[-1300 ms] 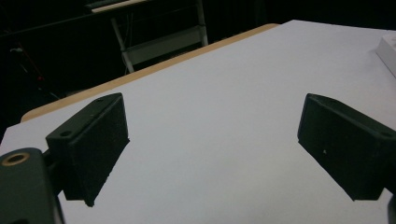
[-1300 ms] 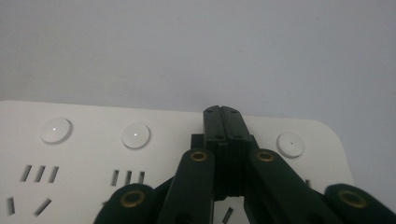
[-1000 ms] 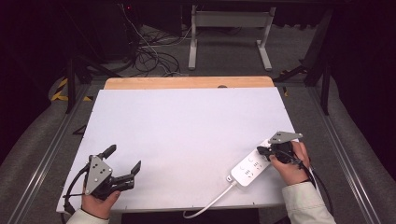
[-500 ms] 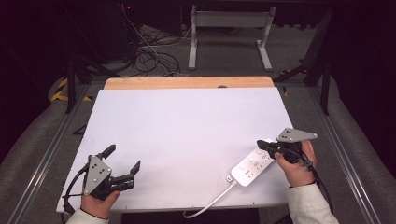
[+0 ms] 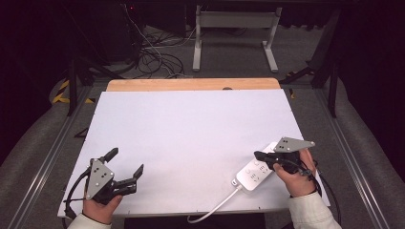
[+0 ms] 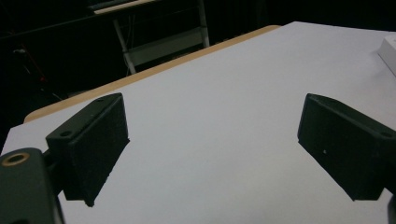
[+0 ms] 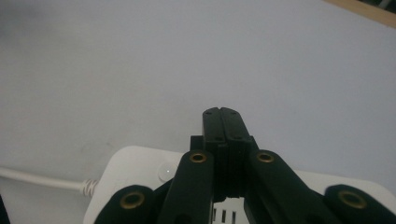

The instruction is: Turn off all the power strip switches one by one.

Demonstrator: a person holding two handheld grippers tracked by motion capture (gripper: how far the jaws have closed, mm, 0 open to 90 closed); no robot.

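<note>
Power strip (image 5: 255, 174) lay near the table's (image 5: 191, 133) front right edge, right gripper (image 5: 258, 155) poised over it with jaws pressed together, empty. Left gripper (image 5: 125, 168) was spread wide, well apart. Judged rigid, light, smooth plastic; best grasped across its narrow sides. Cord (image 5: 210, 211) ran off the edge, plug hidden.

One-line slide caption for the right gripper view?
Right gripper, jaws shut on nothing, poised above a white power strip on the white table.

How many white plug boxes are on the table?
1. The white power strip lies near the table's front right corner, under the shut right gripper. The open left gripper is at the front left, away from it.
</note>
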